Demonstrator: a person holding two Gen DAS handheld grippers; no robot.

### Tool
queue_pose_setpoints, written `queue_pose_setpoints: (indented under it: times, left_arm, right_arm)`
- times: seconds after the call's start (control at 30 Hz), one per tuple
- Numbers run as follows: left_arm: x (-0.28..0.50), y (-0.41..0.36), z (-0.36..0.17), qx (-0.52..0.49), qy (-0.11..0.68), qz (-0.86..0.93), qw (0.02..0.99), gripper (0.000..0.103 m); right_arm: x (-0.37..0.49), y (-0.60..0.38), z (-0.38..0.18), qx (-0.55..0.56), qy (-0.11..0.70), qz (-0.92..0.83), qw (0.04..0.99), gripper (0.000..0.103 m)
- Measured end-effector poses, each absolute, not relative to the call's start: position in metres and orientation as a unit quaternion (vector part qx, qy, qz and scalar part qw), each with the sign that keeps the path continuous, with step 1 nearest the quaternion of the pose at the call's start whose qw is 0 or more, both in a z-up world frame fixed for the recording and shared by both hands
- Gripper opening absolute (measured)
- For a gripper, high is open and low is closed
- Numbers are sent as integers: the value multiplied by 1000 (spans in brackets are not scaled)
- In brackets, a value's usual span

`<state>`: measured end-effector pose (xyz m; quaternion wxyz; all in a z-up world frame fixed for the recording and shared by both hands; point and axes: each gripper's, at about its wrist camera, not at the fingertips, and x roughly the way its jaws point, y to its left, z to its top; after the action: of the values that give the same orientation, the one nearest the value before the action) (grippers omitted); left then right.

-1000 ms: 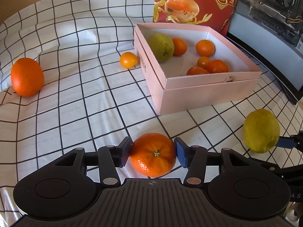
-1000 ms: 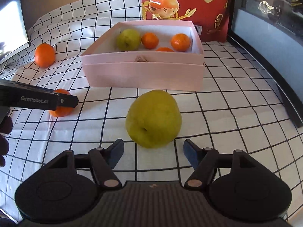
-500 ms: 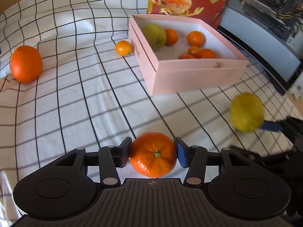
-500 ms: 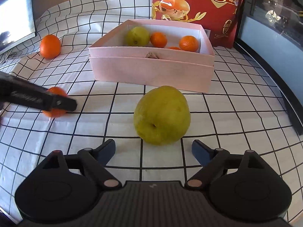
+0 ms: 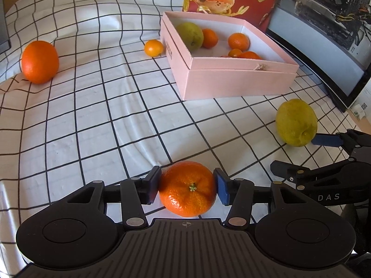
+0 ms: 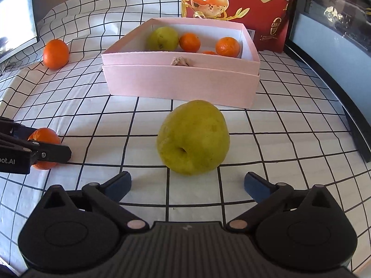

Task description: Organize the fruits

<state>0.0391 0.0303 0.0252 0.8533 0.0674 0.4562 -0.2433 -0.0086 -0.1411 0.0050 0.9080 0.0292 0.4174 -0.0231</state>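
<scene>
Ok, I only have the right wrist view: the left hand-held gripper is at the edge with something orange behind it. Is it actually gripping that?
Observer: Yes. The left wrist view shows both pads of the left hand-held gripper pressed against the sides of a mandarin.
Operator: Any loose fruit hidden from me?
Observer: A small orange sits on the cloth just outside the pink box, on the side the box blocks for you.
Operator: And behind the box's front wall?
Observer: Two oranges lie close together there; you see only a sliver.
</scene>
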Motion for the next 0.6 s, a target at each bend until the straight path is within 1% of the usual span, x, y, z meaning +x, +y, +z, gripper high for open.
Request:
queue_pose_setpoints:
  times: [0.07, 0.1, 0.13, 0.17, 0.33, 0.43, 0.53, 0.6]
  left_arm:
    - [37, 31, 24, 66, 450, -242, 857, 55]
    - [36, 31, 24, 68, 448, -242, 858, 55]
    - [36, 31, 24, 70, 447, -242, 858, 55]
    - [35, 30, 24, 69, 447, -241, 859, 55]
    - [40, 33, 26, 47, 457, -235, 857, 55]
    - [42, 36, 26, 32, 462, -236, 855, 55]
    - [42, 37, 26, 28, 463, -237, 853, 55]
    - [42, 36, 26, 31, 463, -237, 853, 55]
  right_arm:
    - [-7, -141, 6, 27, 420, -18, 907, 102]
    - [-5, -142, 7, 28, 422, -12, 906, 100]
    - [-5, -142, 10, 31, 421, -9, 907, 92]
    - [-4, -142, 14, 33, 416, -7, 909, 90]
    - [-1, -154, 42, 46, 361, -24, 931, 90]
    - [10, -173, 45, 84, 357, -53, 929, 90]
    - [15, -194, 41, 140, 363, -64, 919, 84]
    - [14, -200, 37, 170, 366, -56, 913, 83]
